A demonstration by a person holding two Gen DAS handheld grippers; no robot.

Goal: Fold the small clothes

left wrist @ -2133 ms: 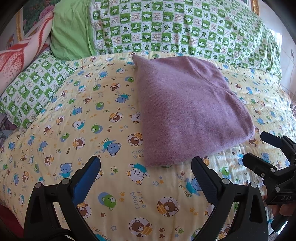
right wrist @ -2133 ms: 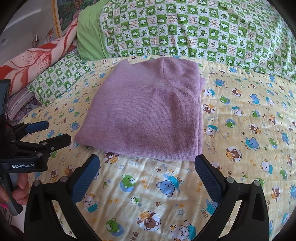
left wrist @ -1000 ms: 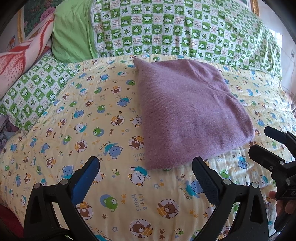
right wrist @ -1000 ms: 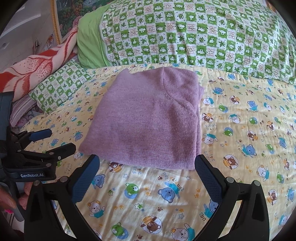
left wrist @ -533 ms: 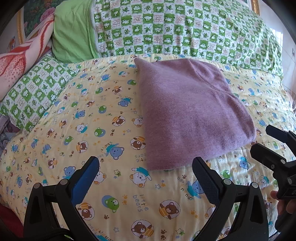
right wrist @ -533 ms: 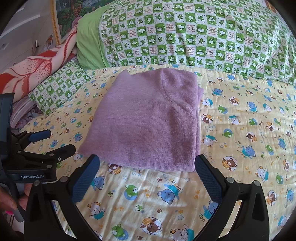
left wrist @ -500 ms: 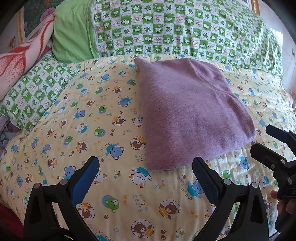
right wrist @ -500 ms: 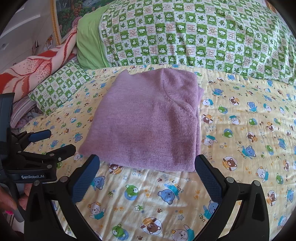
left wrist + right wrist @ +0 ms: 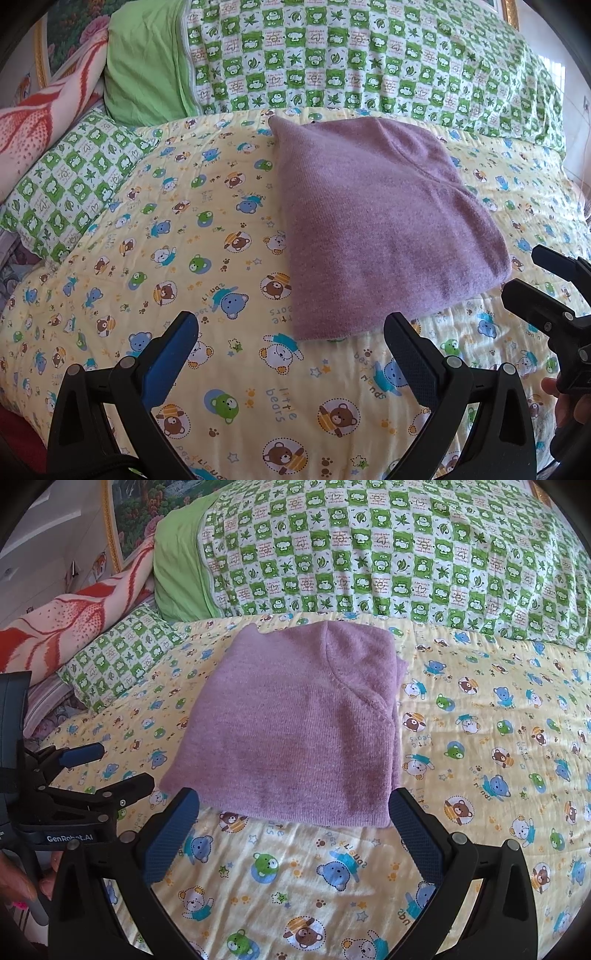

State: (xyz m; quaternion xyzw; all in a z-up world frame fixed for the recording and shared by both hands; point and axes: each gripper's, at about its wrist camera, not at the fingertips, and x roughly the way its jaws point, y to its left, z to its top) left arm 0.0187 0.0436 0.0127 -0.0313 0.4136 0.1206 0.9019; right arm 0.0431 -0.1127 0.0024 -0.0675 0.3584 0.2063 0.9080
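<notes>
The left gripper [image 9: 290, 341] has its jaws spread wide and holds nothing; its blue-padded fingers [image 9: 168, 356] hover above the yellow bear-print bedsheet [image 9: 155, 236], just short of the near-left corner of the purple knit garment [image 9: 373, 218]. The right gripper [image 9: 293, 818] is likewise spread and empty, its fingertips framing the garment's near edge without touching it. The garment lies folded into a flat, roughly rectangular stack at the middle of the sheet, with a curved seam visible on its top layer. Each gripper appears at the edge of the other's view, well apart. Behind the garment lies a green checkered quilt [image 9: 388, 554]; a matching pillow [image 9: 122, 657] sits at the left.
</notes>
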